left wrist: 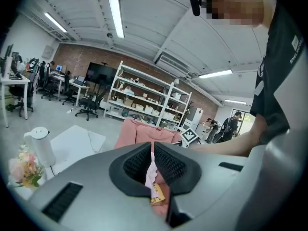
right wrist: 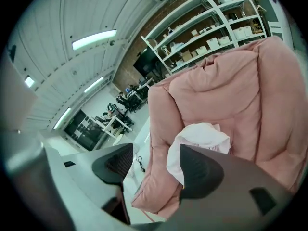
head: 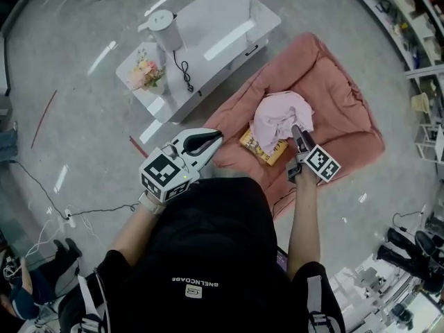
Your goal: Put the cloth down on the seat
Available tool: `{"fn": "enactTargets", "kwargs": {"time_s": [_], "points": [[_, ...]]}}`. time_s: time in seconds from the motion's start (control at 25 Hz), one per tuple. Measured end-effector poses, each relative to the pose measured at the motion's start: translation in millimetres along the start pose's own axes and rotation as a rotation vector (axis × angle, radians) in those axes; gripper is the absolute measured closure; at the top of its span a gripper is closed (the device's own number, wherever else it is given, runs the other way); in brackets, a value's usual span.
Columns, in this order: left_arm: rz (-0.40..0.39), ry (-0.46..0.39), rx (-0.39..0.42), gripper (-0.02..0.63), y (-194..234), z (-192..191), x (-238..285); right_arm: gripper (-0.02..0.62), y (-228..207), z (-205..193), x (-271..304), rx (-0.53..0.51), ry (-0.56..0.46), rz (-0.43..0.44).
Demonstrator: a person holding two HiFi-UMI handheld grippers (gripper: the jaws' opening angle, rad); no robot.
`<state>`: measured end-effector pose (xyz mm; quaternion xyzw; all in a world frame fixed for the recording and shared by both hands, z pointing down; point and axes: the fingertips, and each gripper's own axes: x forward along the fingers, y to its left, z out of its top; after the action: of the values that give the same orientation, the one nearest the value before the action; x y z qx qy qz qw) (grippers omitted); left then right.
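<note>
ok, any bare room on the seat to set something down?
Yes: the seat is bare at its back cushion beyond the cloth and along its right side. Crowded front middle: cloth heaped over a book, right gripper open beside it.

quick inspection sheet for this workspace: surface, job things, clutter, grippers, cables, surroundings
surface: pink seat lying on the grey floor, its cushion rumpled
job's things: pale pink cloth bunched on the seat, partly over a yellow book
clutter: white low table with a kettle and flowers
grippers: left gripper shut and empty, near the seat's edge; right gripper open, at the cloth
cables: black cord on the table; floor leads at the left
surroundings: shelving, shoes on the floor
</note>
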<state>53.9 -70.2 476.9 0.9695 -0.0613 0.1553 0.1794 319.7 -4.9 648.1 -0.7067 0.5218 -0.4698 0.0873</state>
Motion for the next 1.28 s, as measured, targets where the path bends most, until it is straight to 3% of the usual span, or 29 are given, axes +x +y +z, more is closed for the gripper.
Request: {"fn": "enactTargets", "kwargs": {"time_s": [0.44, 0.6, 0.84, 1.28], "points": [[-0.228, -0.007, 0.085, 0.591, -10.3, 34.7, -4.4, 0.288, 119.2, 12.5, -70.6, -0.152, -0.145, 0.092], [-0.29, -0.008, 0.067, 0.591, -15.7, 44.0, -5.2, 0.365, 151.4, 13.5, -96.3, -0.201, -0.21, 0.09], [-0.375, 0.003, 0.106, 0.591, -33.9, 49.2, -4.0, 0.483, 189.3, 7.4, -136.3, -0.26, -0.319, 0.093], [-0.527, 0.02, 0.142, 0.591, -76.8, 58.4, -0.6, 0.52, 225.6, -18.4, -208.2, -0.3, -0.478, 0.076]]}}
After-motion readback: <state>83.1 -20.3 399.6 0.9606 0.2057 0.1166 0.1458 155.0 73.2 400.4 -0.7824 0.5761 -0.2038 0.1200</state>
